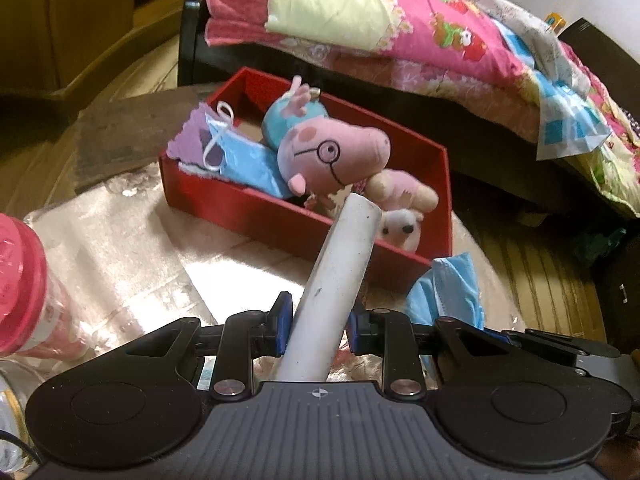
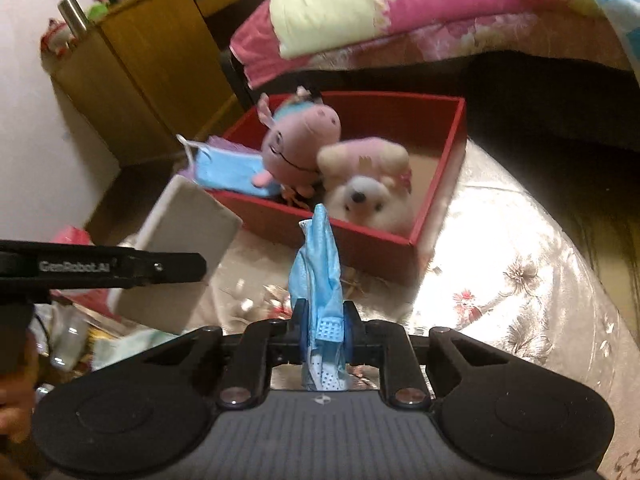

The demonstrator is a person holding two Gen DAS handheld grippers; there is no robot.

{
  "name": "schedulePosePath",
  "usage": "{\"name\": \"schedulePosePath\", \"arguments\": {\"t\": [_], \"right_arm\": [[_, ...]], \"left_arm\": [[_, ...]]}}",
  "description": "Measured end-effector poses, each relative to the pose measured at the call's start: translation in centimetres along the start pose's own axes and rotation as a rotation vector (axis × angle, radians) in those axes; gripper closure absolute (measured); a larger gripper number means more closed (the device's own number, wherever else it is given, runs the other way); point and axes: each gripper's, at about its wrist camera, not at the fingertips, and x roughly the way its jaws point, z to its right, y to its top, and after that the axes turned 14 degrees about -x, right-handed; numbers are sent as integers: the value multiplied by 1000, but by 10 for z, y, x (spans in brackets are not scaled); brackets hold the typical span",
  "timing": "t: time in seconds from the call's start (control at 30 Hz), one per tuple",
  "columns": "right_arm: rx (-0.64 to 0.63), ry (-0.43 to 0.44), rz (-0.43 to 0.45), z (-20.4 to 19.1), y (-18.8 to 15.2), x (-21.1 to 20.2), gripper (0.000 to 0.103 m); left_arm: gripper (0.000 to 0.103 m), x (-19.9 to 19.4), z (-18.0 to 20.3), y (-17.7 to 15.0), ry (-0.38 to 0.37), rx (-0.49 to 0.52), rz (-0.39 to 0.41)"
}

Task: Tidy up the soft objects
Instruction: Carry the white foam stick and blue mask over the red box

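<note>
My left gripper (image 1: 316, 320) is shut on a white foam block (image 1: 340, 280) that points up toward the red box (image 1: 288, 216). The right wrist view shows the same block (image 2: 188, 248) left of the box. My right gripper (image 2: 324, 320) is shut on a crumpled blue face mask (image 2: 318, 272), lifted just in front of the red box (image 2: 360, 240). That mask (image 1: 444, 292) also shows right of the block. In the box lie a pink pig plush (image 1: 332, 156), a white and pink bear plush (image 2: 368, 196), another blue mask (image 1: 248, 164) and a purple cloth (image 1: 192, 136).
A glossy flowered cloth (image 2: 500, 280) covers the round table under the box. A pink-lidded jar (image 1: 20, 280) stands at the near left. A bed with a pink quilt (image 1: 400, 20) runs behind the table. A wooden cabinet (image 2: 140, 72) stands at the back left.
</note>
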Motion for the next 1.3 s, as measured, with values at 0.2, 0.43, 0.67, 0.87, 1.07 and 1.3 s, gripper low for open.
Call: {"name": "schedulePosePath", "arguments": {"t": [0.2, 0.43, 0.67, 0.87, 1.07, 1.3], "right_arm": [[15, 27, 68, -8, 4, -27, 103], [23, 61, 156, -17, 11, -52, 103], [19, 80, 222, -22, 20, -70, 103], [5, 72, 291, -26, 26, -84, 103], [-14, 32, 381, -29, 35, -100, 103], [-26, 7, 479, -34, 47, -112, 103]], "left_arm": [[76, -19, 4, 0, -31, -8, 29], [76, -45, 12, 6, -75, -5, 98], [76, -59, 22, 10, -90, 5, 150], [75, -67, 31, 15, -61, 16, 224], [75, -72, 43, 19, -46, 31, 289], [75, -74, 55, 25, -28, 54, 351]]}}
